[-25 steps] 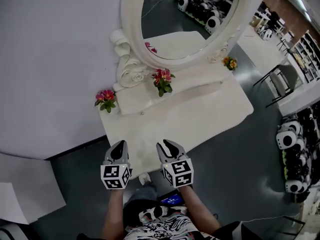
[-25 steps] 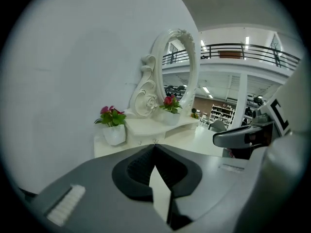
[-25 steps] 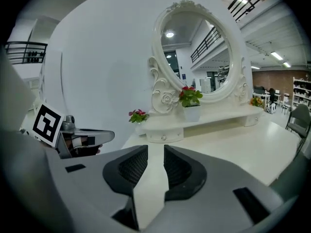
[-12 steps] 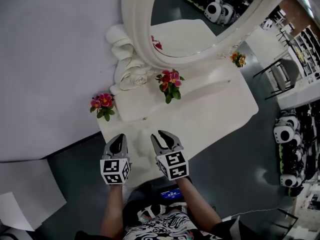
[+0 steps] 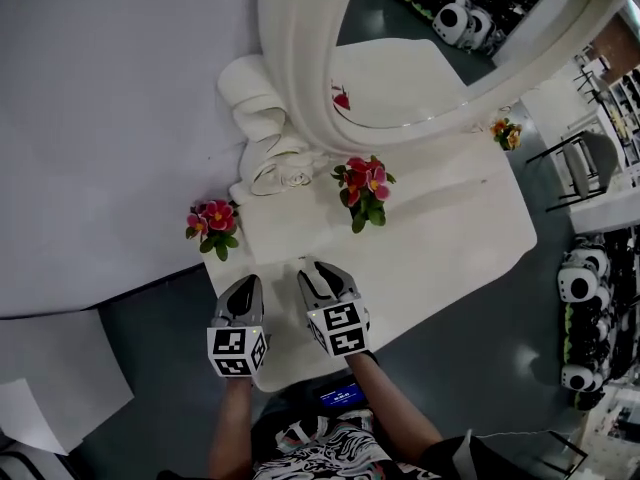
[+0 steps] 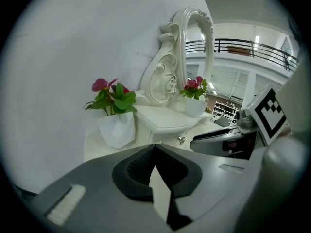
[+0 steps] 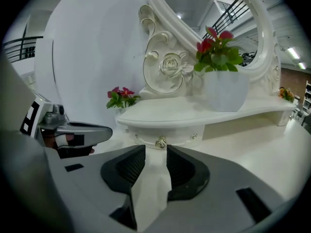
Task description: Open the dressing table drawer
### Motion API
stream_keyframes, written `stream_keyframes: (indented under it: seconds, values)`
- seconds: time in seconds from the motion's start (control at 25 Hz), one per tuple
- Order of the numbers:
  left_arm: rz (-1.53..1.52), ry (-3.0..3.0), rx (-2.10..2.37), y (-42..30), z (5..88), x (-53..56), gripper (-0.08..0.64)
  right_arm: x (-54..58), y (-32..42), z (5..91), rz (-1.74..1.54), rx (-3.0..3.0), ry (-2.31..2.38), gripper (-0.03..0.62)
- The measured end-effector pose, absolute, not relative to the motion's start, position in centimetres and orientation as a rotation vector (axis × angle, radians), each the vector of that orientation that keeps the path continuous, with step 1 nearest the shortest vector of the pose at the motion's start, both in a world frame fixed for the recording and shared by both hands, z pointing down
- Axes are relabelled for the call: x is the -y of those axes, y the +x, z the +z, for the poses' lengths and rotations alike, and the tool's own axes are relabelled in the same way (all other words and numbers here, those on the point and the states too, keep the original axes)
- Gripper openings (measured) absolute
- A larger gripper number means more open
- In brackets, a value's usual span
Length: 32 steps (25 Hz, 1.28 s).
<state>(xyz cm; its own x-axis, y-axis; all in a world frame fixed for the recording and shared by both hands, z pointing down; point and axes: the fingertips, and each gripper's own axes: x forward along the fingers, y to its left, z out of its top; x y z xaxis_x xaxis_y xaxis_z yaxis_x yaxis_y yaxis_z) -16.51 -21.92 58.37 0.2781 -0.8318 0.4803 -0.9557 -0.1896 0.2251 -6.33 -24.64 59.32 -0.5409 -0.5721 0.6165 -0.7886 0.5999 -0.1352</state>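
Drawer knob (image 7: pixel 160 142) nearer; right tool (image 7: pixel 155 153) jaws opening, empty.

Right gripper view: lower drawer front (image 7: pixel 177 135) is hidden behind the right gripper (image 7: pixel 155 149), whose jaws have just been opening, nothing between them. Mirror (image 7: pixel 204 4) cut off at top. Left gripper (image 7: pixel 97 130) cut by left edge. Small fitting (image 7: pixel 194 136) right of drawer knob (image 7: pixel 160 142) too small to identify.

Left gripper view: mirror is edge-on, glass unseen. Right gripper cut by right edge. Background shelving (image 6: pixel 226 111) blurred.

Head view: mirror's upper part out of frame. Drawer front not visible from above. Both hands hidden behind the grippers' marker cubes. Near edge of dressing table (image 5: pixel 450 238) partly covered by grippers. Black-and-white round things (image 5: pixel 578 288) at right edge too small to name.
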Motion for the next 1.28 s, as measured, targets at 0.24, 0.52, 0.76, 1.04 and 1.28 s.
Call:
stream_keyframes:
  seconds: [0.24, 0.52, 0.76, 1.04, 1.28]
  values:
    - [0.336, 2.061, 1.584, -16.1, 59.5, 22.8, 0.002, 27.1, -6.9, 61.3, 0.545, 2.31, 1.092, 0.143]
    - [0.324, 2.063, 1.552, -15.6, 59.7, 23.0, 0.002, 27.0, -7.4, 62.0, 0.51, 2.304, 1.043, 0.097]
    - [0.275, 2.019, 1.59, -17.4, 59.0, 22.1, 0.003, 25.0, -6.4, 61.8, 0.526, 2.283, 1.05, 0.097]
    - [0.251, 2.003, 1.617, -18.0, 58.6, 21.2, 0.002, 22.9, -5.2, 61.8, 0.524, 2.264, 1.05, 0.097]
    - [0.254, 2.02, 1.615, -17.2, 58.4, 20.3, 0.002, 22.3, -4.7, 62.3, 0.556, 2.267, 1.072, 0.098]
